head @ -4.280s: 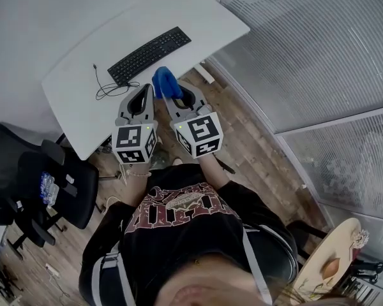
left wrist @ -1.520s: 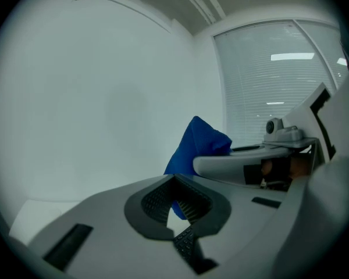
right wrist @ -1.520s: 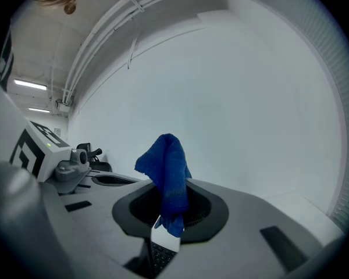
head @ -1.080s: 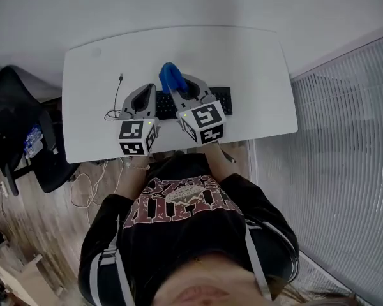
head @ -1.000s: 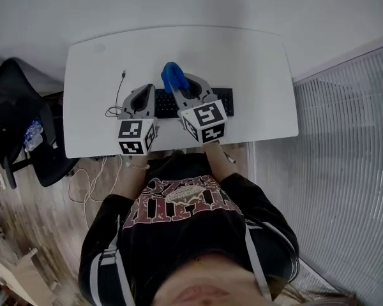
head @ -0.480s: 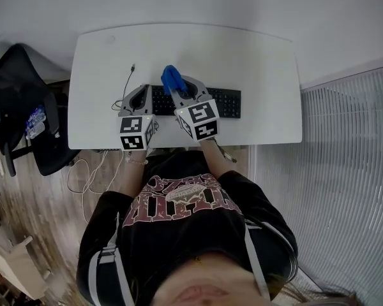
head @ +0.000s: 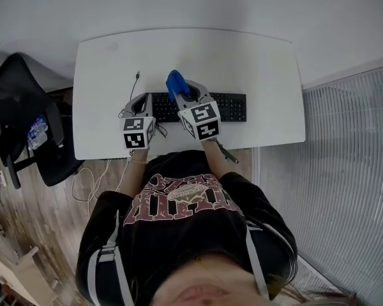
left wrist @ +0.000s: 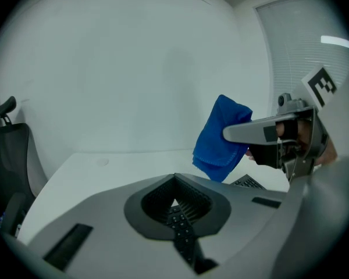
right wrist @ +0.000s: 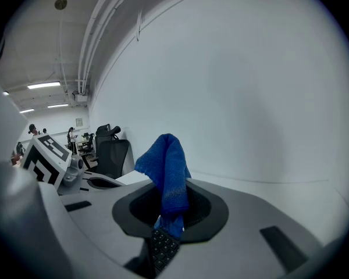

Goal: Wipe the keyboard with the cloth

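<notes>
The black keyboard lies along the near side of the white desk. My right gripper is shut on a blue cloth, which sticks up from its jaws above the keyboard's left half. In the right gripper view the cloth hangs folded between the jaws, with keys showing below. My left gripper hovers over the keyboard's left end, jaws together with nothing in them. From the left gripper view the cloth hangs at the right, and keys show through the jaw gap.
A thin black cable trails from the keyboard's left end across the desk. A black office chair stands left of the desk. A white wall runs behind the desk, and ribbed glass panels stand to the right.
The person has stepped up to the desk; both grippers, earlier off its edge, now hover over the keyboard's left part. The right gripper holds the cloth throughout.
</notes>
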Demonstrator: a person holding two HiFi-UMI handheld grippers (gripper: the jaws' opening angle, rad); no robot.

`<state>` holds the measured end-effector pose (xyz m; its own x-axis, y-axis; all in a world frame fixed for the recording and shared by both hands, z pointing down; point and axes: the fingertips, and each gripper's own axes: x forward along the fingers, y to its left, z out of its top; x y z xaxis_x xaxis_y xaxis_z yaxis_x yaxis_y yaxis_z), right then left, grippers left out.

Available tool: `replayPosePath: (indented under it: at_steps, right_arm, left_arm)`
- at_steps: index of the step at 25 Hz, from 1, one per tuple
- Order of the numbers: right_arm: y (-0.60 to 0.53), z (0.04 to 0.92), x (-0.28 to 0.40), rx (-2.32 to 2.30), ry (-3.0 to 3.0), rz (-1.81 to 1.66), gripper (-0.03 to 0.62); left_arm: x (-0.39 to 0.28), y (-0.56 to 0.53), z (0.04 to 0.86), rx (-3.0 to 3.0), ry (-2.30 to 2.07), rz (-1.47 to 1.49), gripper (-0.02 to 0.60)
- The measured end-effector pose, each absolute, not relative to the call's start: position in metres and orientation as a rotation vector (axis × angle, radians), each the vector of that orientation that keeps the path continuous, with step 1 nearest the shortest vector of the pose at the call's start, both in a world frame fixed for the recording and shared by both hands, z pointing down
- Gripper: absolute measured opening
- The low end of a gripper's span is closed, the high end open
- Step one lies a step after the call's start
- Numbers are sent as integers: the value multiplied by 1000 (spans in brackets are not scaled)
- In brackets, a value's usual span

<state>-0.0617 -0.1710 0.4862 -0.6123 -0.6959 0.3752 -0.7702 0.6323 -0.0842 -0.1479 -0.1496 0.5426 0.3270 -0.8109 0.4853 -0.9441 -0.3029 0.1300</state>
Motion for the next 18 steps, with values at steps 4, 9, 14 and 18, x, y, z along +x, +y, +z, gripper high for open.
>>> replayPosePath:
  at_steps: [4, 9, 14, 18]
  right_arm:
    - [-179, 492, -73, 1207, -2523, 360, 64]
    - [-184, 499, -87, 1240, -2499, 375, 64]
    - [-185, 512, -97, 1264, -2471, 400, 64]
    - [-181, 521, -101, 1273, -2452, 406, 64]
  left_arm:
    - [-163, -154, 562, 2192, -1508, 514, 34]
    - [-176, -154, 584, 2178, -1446, 556, 34]
    - [-184, -153, 604, 2175, -1377, 580, 34]
    - [-187, -149, 620, 2165, -1328, 601, 34]
